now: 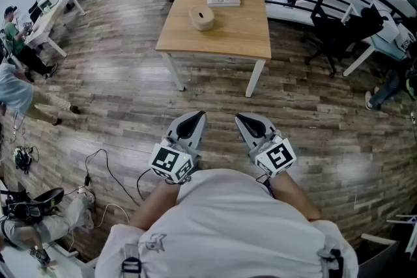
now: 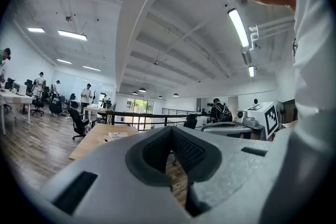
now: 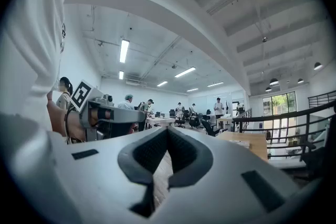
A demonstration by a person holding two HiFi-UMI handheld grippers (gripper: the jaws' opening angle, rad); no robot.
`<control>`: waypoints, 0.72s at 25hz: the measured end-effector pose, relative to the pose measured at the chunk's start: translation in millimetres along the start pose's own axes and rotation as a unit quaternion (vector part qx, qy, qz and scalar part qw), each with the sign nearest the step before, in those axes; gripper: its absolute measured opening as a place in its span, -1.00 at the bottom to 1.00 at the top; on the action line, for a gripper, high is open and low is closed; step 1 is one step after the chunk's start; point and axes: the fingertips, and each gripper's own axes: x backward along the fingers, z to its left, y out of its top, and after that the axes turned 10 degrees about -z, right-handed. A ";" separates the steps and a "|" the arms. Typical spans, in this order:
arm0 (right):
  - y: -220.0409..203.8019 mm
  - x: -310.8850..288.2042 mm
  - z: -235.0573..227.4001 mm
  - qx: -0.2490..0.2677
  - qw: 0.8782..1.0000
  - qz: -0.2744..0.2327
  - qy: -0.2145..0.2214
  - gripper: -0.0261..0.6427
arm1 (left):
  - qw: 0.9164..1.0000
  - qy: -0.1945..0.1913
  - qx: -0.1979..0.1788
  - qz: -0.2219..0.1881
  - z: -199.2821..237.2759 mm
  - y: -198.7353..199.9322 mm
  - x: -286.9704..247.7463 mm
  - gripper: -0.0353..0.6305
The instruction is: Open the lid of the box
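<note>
Fingers [image 2: 191,155] closed, empty: left gripper [image 1: 195,116], right gripper [image 1: 245,118]; round box [image 1: 201,17], wooden table [image 1: 241,32].

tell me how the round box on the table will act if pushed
The round box looks small and pale, like wood, so probably light and apt to slide on the smooth table. It sits low and wide, so tipping seems unlikely.

Table [image 1: 241,32] matt pale wood; floor [image 1: 130,88] glossy wood planks; shirt [image 1: 228,224] matt cloth.
</note>
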 end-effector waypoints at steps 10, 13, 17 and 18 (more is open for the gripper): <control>-15.8 -32.8 10.0 -0.003 1.000 0.010 0.004 -0.91 | 1.000 0.001 0.015 0.005 34.5 -7.3 14.0 -0.88; -18.5 -52.9 10.3 -0.001 1.000 0.013 0.003 -0.91 | 1.000 -0.003 0.018 0.002 52.9 -6.0 14.1 -0.88; -28.1 -87.8 16.4 -0.007 1.000 0.019 0.006 -0.91 | 1.000 -0.003 0.023 -0.002 90.0 -5.9 21.2 -0.88; -30.6 -97.5 18.1 -0.007 1.000 0.021 0.005 -0.91 | 1.000 -0.001 0.023 -0.003 101.5 -4.8 23.2 -0.88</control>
